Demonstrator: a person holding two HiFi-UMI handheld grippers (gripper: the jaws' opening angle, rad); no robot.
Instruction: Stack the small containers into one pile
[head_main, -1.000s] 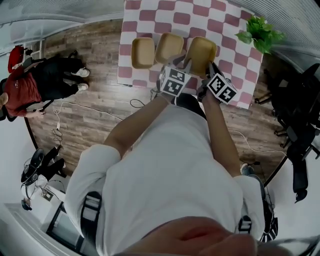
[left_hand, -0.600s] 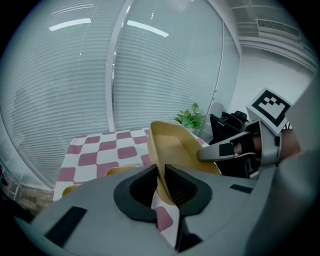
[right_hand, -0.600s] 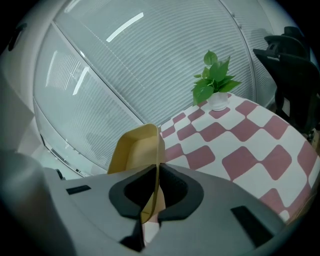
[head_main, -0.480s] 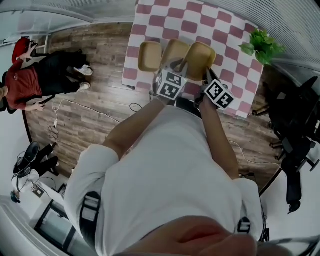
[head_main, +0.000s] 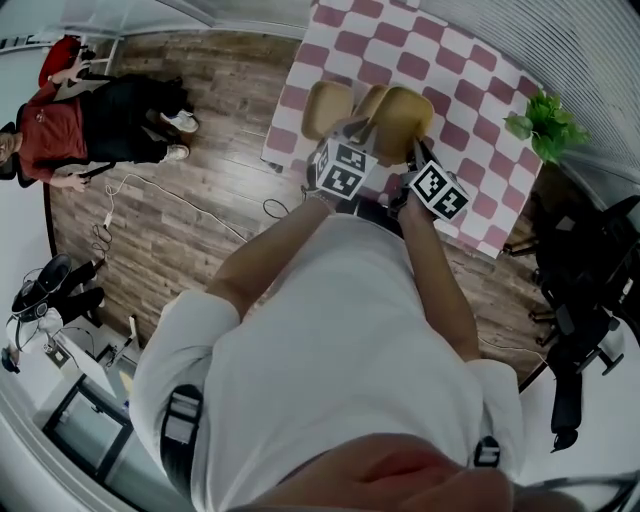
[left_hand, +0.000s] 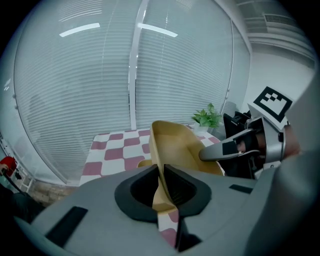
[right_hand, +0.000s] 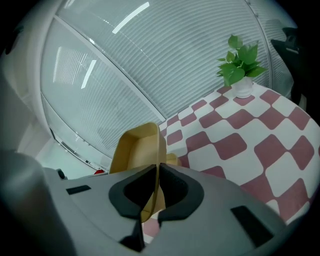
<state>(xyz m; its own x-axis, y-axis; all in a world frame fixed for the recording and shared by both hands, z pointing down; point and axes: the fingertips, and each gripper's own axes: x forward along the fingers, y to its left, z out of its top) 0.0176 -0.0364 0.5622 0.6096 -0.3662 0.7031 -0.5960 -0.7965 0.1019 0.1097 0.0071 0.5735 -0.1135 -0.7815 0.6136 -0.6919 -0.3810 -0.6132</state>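
Three tan containers show on the checked table (head_main: 440, 70). One container (head_main: 405, 110) is raised and tilted, and both grippers hold it. My left gripper (head_main: 365, 132) is shut on its near left rim (left_hand: 161, 172). My right gripper (head_main: 415, 150) is shut on its right rim (right_hand: 156, 170). The held container (left_hand: 180, 147) overlaps a second container (head_main: 372, 97) that lies under it and is mostly hidden. A third container (head_main: 328, 108) sits on the cloth to the left. In the left gripper view the right gripper's finger (left_hand: 227, 149) lies against the held container's far side.
A potted green plant (head_main: 545, 125) (right_hand: 240, 67) stands at the table's far right corner. The table's near edge (head_main: 290, 165) meets a wooden floor. A seated person (head_main: 60, 130) is at the far left, and black office chairs (head_main: 590, 260) stand to the right.
The held container has shifted left toward the other two and now overlaps the middle one. Both grippers moved with it and stayed shut.
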